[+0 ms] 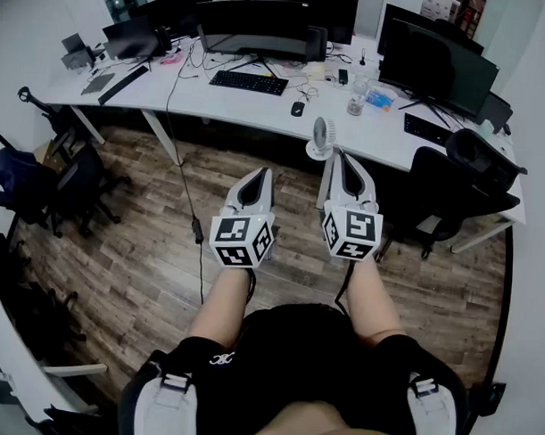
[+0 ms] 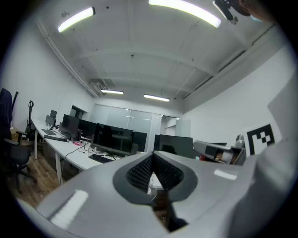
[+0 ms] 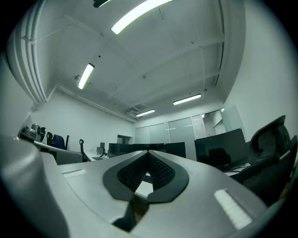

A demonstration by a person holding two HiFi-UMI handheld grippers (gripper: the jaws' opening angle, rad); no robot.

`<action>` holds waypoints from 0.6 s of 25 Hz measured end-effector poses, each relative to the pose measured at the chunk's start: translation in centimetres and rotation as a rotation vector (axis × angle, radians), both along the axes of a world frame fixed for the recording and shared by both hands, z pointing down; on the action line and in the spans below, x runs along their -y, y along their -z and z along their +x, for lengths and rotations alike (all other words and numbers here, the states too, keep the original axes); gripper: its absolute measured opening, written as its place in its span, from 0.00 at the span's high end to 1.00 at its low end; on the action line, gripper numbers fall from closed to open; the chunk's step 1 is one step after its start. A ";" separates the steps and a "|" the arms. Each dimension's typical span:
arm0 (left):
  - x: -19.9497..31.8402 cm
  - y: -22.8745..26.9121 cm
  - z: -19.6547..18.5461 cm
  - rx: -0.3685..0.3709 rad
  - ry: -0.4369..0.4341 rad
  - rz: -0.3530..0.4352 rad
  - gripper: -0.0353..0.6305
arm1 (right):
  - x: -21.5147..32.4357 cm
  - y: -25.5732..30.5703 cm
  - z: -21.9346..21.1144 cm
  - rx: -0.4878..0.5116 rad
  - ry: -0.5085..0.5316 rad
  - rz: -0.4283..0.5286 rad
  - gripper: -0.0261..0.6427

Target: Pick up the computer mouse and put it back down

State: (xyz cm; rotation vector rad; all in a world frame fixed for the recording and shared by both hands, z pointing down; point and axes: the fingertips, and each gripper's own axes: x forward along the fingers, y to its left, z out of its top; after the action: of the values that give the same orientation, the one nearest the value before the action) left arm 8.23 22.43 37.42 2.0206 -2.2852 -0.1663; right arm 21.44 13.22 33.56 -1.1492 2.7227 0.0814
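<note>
both grippers are held out side by side above the wooden floor (image 1: pixel 137 252), well short of the long white tabletop (image 1: pixel 232 105) and touching nothing on it. the left gripper (image 1: pixel 262 173) has its claw pressed together – in the left gripper view the two grey jaws of the left gripper (image 2: pixel 152 154) meet at the tip with nothing caught between the ribbed pads. the right gripper (image 1: pixel 339 156) sits just beside it, and in its own view the right gripper (image 3: pixel 148 152) also shows jaws closed on each other, empty. the computer mouse (image 1: pixel 297 108) lies untouched on the tabletop, near the front edge about midway along it, to the right of the black keyboard (image 1: pixel 249 81) and apart from it. behind the keyboard stands a wide dark monitor (image 1: pixel 254 26); a second monitor (image 1: pixel 438 64) stands toward the right end of the tabletop. at the front edge, between the mouse and the right gripper's tip, there is what looks like a small white fan (image 1: pixel 322 137) – too small to be sure. a black office chair (image 1: pixel 452 187) is pushed up to the right end, and a thin cable (image 1: pixel 188 178) hangs from the front edge down to the floor.
</note>
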 end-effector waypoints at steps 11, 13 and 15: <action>0.0 -0.3 -3.6 -0.019 0.003 -0.007 0.87 | -0.1 0.3 -3.1 0.021 -0.040 -0.002 0.96; -0.1 -0.3 -4.1 -0.016 -0.002 -0.003 0.87 | -0.2 0.1 -3.8 0.015 -0.040 -0.002 0.96; -0.2 -0.3 -4.4 -0.008 -0.010 0.004 0.87 | -0.4 0.0 -4.3 0.012 -0.042 0.001 0.96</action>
State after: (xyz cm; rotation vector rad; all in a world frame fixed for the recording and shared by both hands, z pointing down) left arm 3.79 22.65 37.74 2.0285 -2.2718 -0.1778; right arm 17.13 13.60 33.55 -1.2025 2.6881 0.0814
